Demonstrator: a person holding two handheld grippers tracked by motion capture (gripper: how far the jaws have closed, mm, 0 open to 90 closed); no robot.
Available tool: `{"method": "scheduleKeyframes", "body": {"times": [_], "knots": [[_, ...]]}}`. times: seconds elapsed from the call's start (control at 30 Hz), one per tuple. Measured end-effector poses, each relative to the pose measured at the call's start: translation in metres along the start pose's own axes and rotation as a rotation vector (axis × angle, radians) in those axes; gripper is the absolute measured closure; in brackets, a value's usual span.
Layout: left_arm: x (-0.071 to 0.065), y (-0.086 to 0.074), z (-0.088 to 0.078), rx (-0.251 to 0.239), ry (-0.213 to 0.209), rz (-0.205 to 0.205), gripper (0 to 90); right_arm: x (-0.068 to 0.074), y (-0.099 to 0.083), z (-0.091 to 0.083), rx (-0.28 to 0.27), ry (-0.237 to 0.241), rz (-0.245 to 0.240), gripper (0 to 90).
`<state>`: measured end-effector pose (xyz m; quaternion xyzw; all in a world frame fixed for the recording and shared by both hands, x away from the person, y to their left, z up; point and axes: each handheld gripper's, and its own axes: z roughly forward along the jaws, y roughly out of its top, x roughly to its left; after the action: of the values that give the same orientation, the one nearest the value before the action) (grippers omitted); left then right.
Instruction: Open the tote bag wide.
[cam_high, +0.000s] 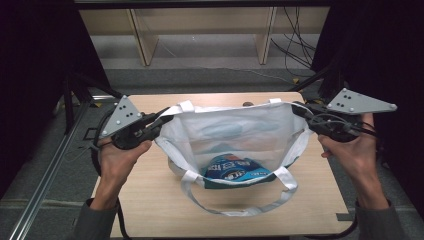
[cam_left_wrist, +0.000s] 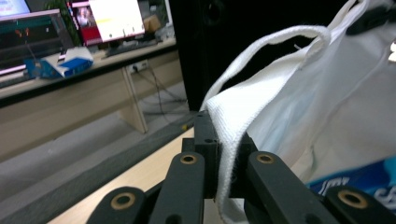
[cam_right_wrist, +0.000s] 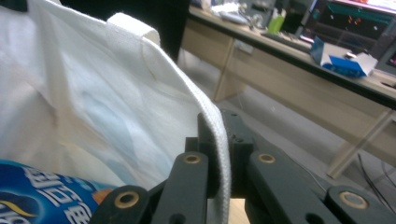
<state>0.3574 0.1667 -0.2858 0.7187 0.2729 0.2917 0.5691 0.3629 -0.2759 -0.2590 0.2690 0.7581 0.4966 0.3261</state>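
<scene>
A white cloth tote bag (cam_high: 235, 135) stands open on the wooden table (cam_high: 150, 205), stretched wide between both grippers. My left gripper (cam_high: 164, 120) is shut on the bag's left rim; the white hem (cam_left_wrist: 224, 140) runs between its black jaws. At the bag's right side, my right gripper (cam_high: 298, 109) is shut on the rim, the hem (cam_right_wrist: 217, 135) clamped between its jaws. A blue snack packet (cam_high: 232, 169) lies inside the bag at the bottom, also seen as blue packet (cam_left_wrist: 359, 179) and blue packet (cam_right_wrist: 42, 196). One handle loop (cam_high: 240, 202) hangs over the front onto the table.
Dark frame posts (cam_high: 330, 75) stand at the table's back corners, with cables (cam_high: 295, 45) on the floor beyond. A long wooden desk (cam_right_wrist: 299, 70) with monitors and a blue box (cam_right_wrist: 345, 63) lies farther off. An aluminium rail (cam_high: 45, 175) runs along the left.
</scene>
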Motion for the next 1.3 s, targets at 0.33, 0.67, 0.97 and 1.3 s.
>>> {"method": "scheduleKeyframes", "body": {"times": [0.33, 0.67, 0.97, 1.3], "knots": [[0.002, -0.046, 0.016, 0.102, -0.016, 0.001, 86.5, 0.003, -0.018, 0.018, 0.034, -0.009, -0.003, 88.4], [-0.003, -0.078, 0.041, 0.163, -0.048, 0.001, 86.3, -0.003, -0.059, 0.031, 0.104, -0.02, 0.029, 88.3], [-0.009, -0.041, 0.013, 0.03, -0.047, -0.008, 86.8, 0.001, -0.037, 0.01, 0.031, 0.001, 0.046, 88.4], [-0.029, 0.001, -0.032, -0.09, -0.061, 0.03, 86.9, 0.014, -0.012, -0.025, -0.079, 0.031, 0.018, 88.5]]}}
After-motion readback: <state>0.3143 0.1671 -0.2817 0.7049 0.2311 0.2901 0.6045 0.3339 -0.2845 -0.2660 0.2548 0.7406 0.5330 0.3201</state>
